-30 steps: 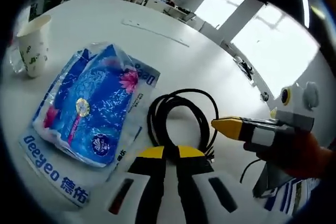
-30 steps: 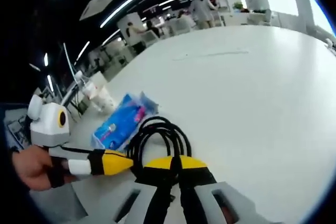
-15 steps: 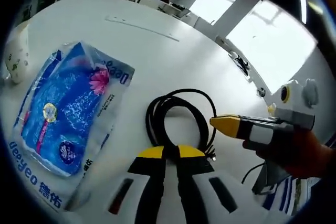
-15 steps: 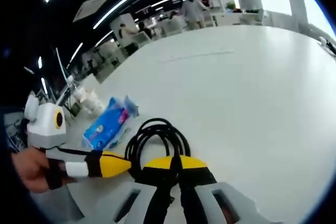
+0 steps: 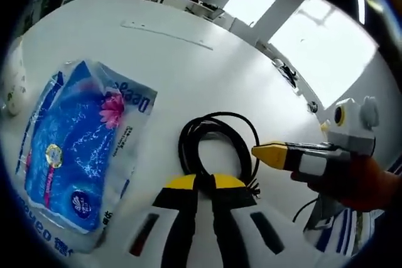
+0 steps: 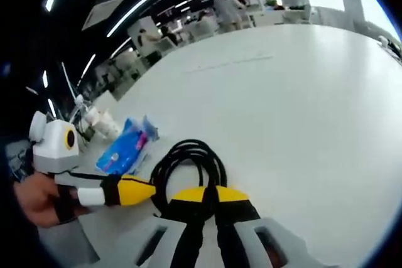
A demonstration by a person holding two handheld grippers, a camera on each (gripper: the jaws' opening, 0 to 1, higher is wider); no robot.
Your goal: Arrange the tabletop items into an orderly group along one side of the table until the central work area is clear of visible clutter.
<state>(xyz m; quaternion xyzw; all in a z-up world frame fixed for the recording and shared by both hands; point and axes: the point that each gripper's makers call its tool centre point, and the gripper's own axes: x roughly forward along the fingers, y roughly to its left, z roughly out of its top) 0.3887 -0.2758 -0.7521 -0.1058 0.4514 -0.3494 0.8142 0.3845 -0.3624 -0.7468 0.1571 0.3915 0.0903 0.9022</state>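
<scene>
We see the cable (image 5: 217, 145) coiled on the table (image 5: 188, 61) just ahead of our left gripper (image 5: 205, 183), the tissue pack (image 5: 72, 155) to its left, the cup (image 5: 11, 80) farther left.

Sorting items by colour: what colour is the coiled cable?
Black coiled cable, clearest in the left gripper view.

White surface (image 5: 188, 61). Black cable coil (image 5: 217, 149). Tissue pack (image 5: 75, 155) at 9 o'clock: blue, pink flower, white lettering. Tongs (image 5: 205, 183) yellow-tipped, black.
</scene>
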